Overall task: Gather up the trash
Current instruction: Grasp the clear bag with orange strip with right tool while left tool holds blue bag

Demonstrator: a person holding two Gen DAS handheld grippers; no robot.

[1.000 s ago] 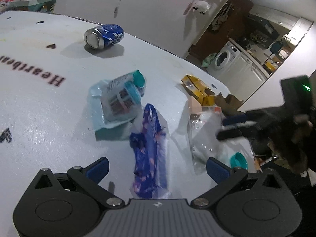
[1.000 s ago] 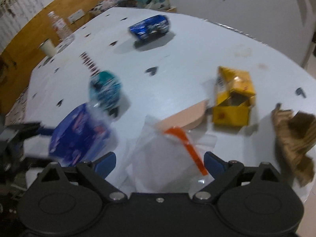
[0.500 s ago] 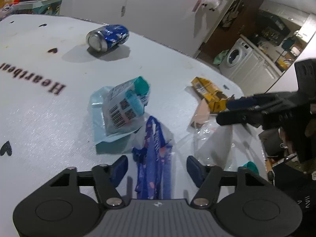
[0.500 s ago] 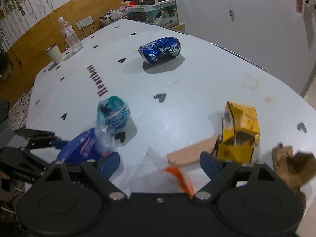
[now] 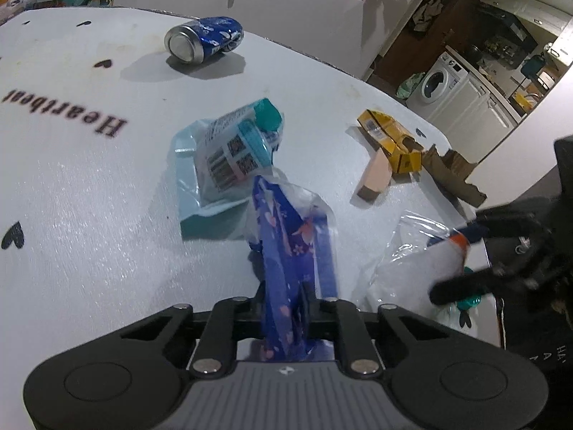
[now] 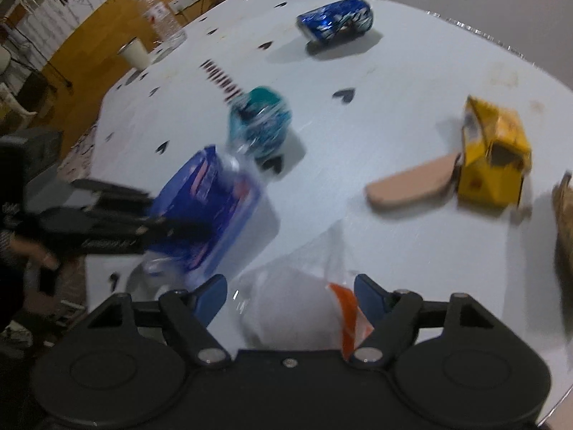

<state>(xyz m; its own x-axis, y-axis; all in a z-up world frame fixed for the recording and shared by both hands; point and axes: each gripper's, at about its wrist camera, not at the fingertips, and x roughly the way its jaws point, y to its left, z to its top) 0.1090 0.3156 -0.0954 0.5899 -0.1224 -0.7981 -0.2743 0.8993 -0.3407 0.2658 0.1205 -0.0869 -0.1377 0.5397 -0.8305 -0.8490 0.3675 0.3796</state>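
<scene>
On the white table [image 5: 71, 186] a blue flower-print wrapper [image 5: 286, 236] stands up between the fingers of my left gripper [image 5: 284, 297]. Its jaws are closing and the pads pinch the wrapper's lower end. The right wrist view shows the same blue wrapper [image 6: 211, 208] with the left gripper [image 6: 154, 215] on it. A clear plastic bag with an orange strip [image 6: 286, 311] lies between the blue fingers of my right gripper [image 6: 290, 292]. Those jaws are closing but stand apart, with the orange strip at the right finger. In the left wrist view the right gripper [image 5: 462, 258] straddles the clear bag [image 5: 404, 261].
A blue can [image 5: 204, 37] lies on its side at the far edge. A teal packet [image 5: 232, 150], a torn yellow box [image 5: 390, 138], a tan card piece [image 5: 376, 175] and brown paper [image 5: 451, 172] lie around. A water bottle [image 6: 159, 18] and a cup [image 6: 136, 52] stand at the far left.
My left jaws went from wide apart to pinching the blue wrapper, which now stands upright. My right gripper came down over the clear bag and its jaws narrowed.
</scene>
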